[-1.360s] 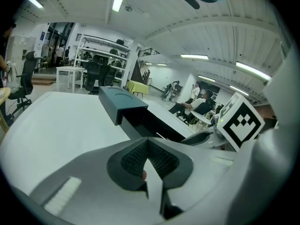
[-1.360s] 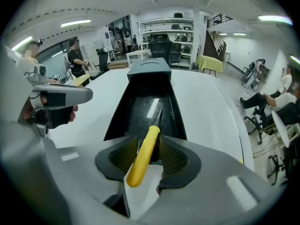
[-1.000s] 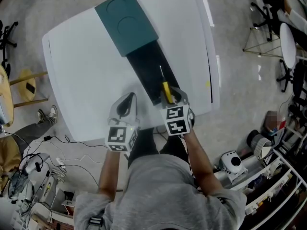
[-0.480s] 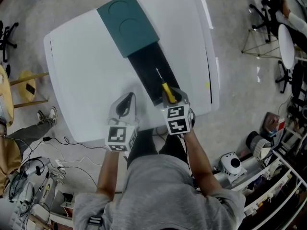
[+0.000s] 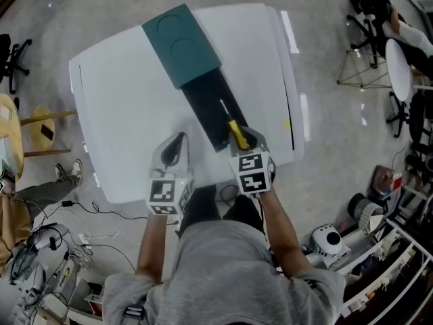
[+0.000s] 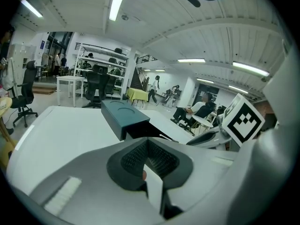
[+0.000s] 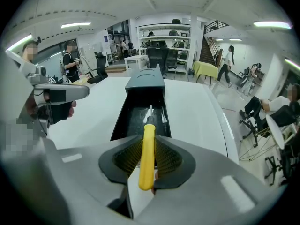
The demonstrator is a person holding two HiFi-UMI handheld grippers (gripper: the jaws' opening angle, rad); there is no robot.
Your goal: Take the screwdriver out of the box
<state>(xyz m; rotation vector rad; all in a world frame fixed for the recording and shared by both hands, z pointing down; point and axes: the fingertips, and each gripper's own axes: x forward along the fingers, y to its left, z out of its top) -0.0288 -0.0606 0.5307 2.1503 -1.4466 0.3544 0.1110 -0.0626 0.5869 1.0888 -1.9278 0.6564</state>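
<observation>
The yellow-handled screwdriver [image 5: 235, 131] is in my right gripper [image 5: 242, 137], over the near end of the open black box tray [image 5: 207, 99]. In the right gripper view the handle [image 7: 148, 149] sits between the ribbed pads, and the metal shaft points out over the tray [image 7: 127, 120]. The right jaws have just been closing on the handle and now press on it. The teal lid [image 5: 181, 43] covers the tray's far end. My left gripper [image 5: 176, 143] hovers over the white table [image 5: 125, 114] left of the box, pads together with nothing between them [image 6: 149, 162].
The table's near edge is just below both grippers. A seated person's legs [image 5: 47, 185] and floor cables [image 5: 101, 212] lie at the left. Office chairs [image 5: 369, 19], a round table [image 5: 404, 63] and cluttered shelving [image 5: 385, 249] stand at the right.
Both grippers have risen slightly. The screwdriver has come up with the right gripper, and its shaft now tilts a little more to the left over the tray.
</observation>
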